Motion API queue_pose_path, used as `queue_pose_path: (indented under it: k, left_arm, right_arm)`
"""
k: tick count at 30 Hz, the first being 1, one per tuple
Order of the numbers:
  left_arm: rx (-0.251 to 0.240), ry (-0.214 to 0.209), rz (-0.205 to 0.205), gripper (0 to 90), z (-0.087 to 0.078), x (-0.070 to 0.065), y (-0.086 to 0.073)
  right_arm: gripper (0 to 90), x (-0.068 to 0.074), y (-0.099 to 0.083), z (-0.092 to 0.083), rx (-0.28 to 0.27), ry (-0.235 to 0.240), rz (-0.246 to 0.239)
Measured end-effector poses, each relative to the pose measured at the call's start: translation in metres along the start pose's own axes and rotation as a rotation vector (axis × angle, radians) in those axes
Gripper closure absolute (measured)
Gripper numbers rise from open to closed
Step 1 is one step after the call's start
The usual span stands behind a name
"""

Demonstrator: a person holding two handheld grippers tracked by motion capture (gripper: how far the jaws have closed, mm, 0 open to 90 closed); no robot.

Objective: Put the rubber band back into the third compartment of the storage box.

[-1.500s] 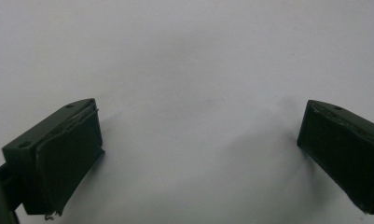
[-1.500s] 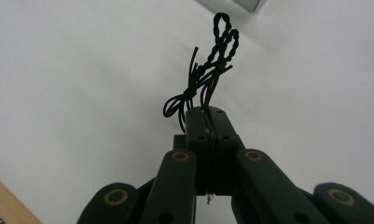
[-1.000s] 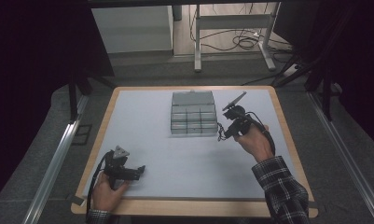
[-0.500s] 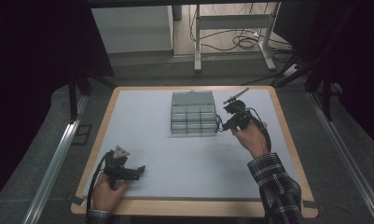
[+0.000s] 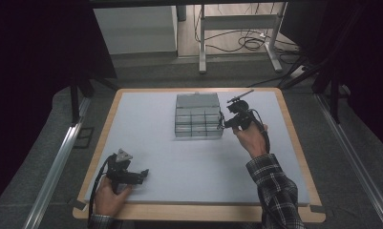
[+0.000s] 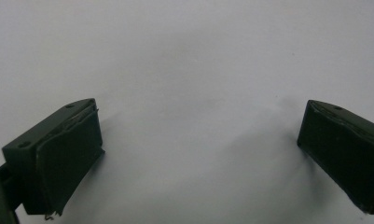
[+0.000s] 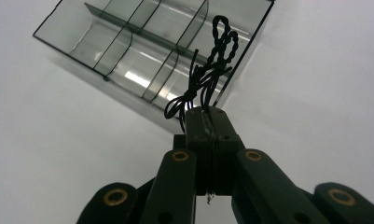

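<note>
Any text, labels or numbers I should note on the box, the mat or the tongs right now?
None can be read.
Divided box: clear plastic, no label or print in sight.
Mat: plain, no marks.
Right tongs, shut on a black twisted cord: no lettering.
Left tongs, open: no lettering.

The left hand (image 5: 109, 198) rests near the front edge and holds the left gripper (image 5: 142, 174) low, with its jaws spread wide apart and nothing between them. The right hand (image 5: 250, 138), in a plaid sleeve (image 5: 275, 188), reaches forward; the right gripper (image 7: 206, 122) has its jaws pressed together.
</note>
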State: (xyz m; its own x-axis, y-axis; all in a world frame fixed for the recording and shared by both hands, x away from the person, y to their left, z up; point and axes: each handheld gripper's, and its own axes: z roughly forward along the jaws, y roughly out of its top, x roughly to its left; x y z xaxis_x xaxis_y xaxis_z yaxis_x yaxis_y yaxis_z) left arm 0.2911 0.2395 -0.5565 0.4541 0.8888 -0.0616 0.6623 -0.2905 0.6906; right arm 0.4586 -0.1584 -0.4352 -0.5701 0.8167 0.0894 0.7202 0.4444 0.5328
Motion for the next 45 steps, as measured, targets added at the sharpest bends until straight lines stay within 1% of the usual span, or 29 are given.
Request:
queue_pose_path:
  k: [8, 10, 13, 20, 25, 27, 36, 42, 44, 45]
  left_arm:
    - [-0.001, 0.000, -0.001, 0.0, 0.000, 0.000, 0.000]
    - [0.005, 0.000, 0.006, 0.0, 0.000, 0.000, 0.000]
    - [0.005, 0.000, 0.006, 0.0, 0.000, 0.000, 0.000]
    - [0.005, 0.000, 0.006, 0.0, 0.000, 0.000, 0.000]
    - [0.005, 0.000, 0.006, 0.0, 0.000, 0.000, 0.000]
    - [0.005, 0.000, 0.006, 0.0, 0.000, 0.000, 0.000]
    - [0.005, 0.000, 0.006, 0.0, 0.000, 0.000, 0.000]
    - [0.005, 0.000, 0.006, 0.0, 0.000, 0.000, 0.000]
    - [0.005, 0.000, 0.007, 0.0, 0.000, 0.000, 0.000]
    - [0.005, 0.000, 0.007, 0.0, 0.000, 0.000, 0.000]
  right_arm:
    - [87.8, -0.005, 0.005, 0.011, -0.047, -0.006, 0.019]
    - [87.9, -0.006, 0.007, 0.015, -0.056, -0.008, 0.017]
    - [87.8, -0.005, 0.009, 0.019, -0.061, -0.011, 0.016]
    - [87.7, -0.007, 0.017, 0.033, -0.081, -0.035, 0.021]
    - [87.7, -0.006, 0.023, 0.041, -0.098, -0.054, 0.015]
    - [87.7, -0.006, 0.026, 0.045, -0.095, -0.051, 0.020]
    - [87.6, -0.004, 0.032, 0.062, -0.076, -0.078, 0.003]
    - [87.4, -0.005, 0.036, 0.071, -0.071, -0.080, 0.002]
    - [85.4, -0.004, 0.037, 0.076, -0.064, -0.073, 0.001]
    - [82.8, -0.004, 0.037, 0.077, -0.062, -0.070, -0.001]
